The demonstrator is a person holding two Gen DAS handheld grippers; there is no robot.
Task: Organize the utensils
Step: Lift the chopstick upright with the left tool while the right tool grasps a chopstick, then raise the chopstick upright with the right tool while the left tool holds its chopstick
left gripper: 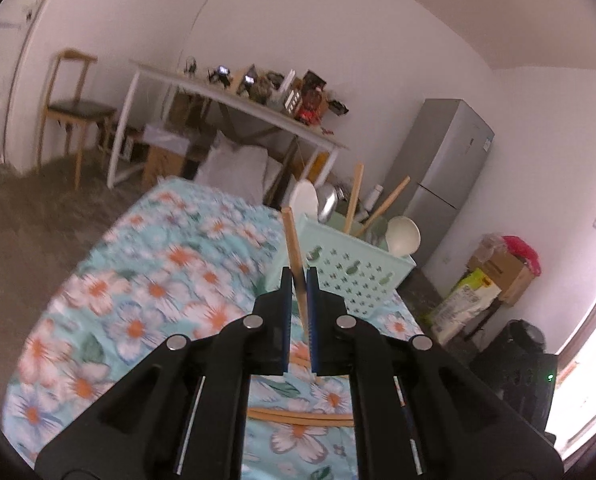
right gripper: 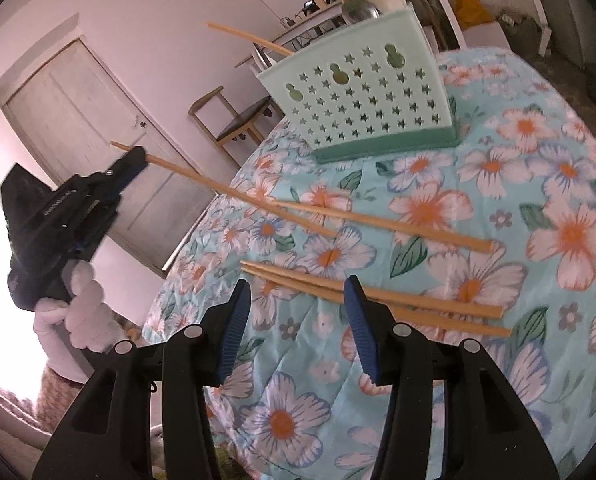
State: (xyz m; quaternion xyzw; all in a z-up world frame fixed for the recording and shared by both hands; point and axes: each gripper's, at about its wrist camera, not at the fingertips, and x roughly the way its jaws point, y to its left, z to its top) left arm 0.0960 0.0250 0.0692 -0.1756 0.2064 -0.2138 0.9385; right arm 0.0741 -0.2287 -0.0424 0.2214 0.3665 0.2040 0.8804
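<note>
While the left gripper (right gripper: 132,160), gripped by a white-gloved hand (right gripper: 84,308), hung off the table's left edge, its jaws were clamped on one chopstick (right gripper: 202,180) raised w/ its far tip over the floral cloth (right gripper: 498,184). Center-near, four loose chopsticks (right gripper: 378,292) lay flat on the cloth. Right gripper (right gripper: 298,320) hovered above them, jaws approx. half apart, nothing between. Far right stood the mint utensil basket (right gripper: 370,96), spoons & sticks inside.
</note>
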